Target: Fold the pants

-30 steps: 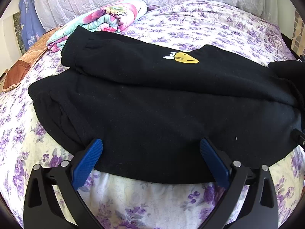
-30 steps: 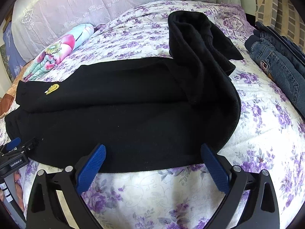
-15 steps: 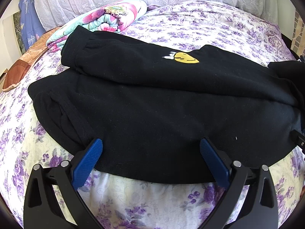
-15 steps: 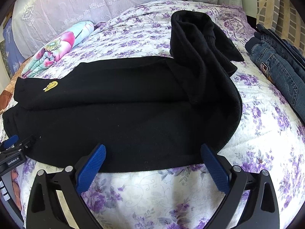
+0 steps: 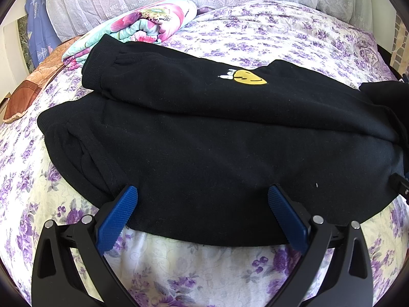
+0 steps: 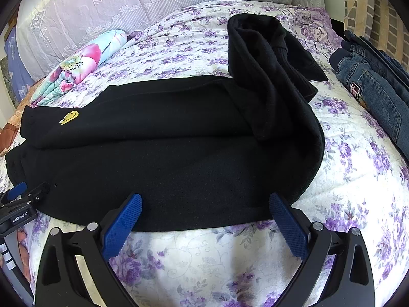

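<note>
the black fleece pants (image 5: 204, 153) are lying across the bed (image 5: 281, 38), which is wearing a white sheet printed with purple flowers. one leg is resting folded over the other, so the upper leg is sitting a little farther back and leaving a strip of the lower leg showing along the near edge. a small yellow smiley patch (image 5: 249, 78) is showing on the upper leg, and the ribbed cuffs (image 5: 92, 74) are pointing toward the left side of the bed. in the right wrist view the waist end of the pants (image 6: 268, 64) is lying bunched and turned back over itself in a thick, rumpled lump, with a curved fold running down to the near edge.

the left gripper (image 5: 202, 199) is hovering at the near hem with its blue-padded fingers (image 5: 117, 217) spread wide, released and holding nothing. the right gripper (image 6: 204, 204) is likewise gaping over the near edge, its fingers apart with nothing between them.

a rolled floral blanket in pink and pale blue (image 5: 143, 25) is lying just beyond the cuffs, and a pair of blue denim jeans (image 6: 378, 89) is lying at the right edge of the bed, apart from the black pants.
</note>
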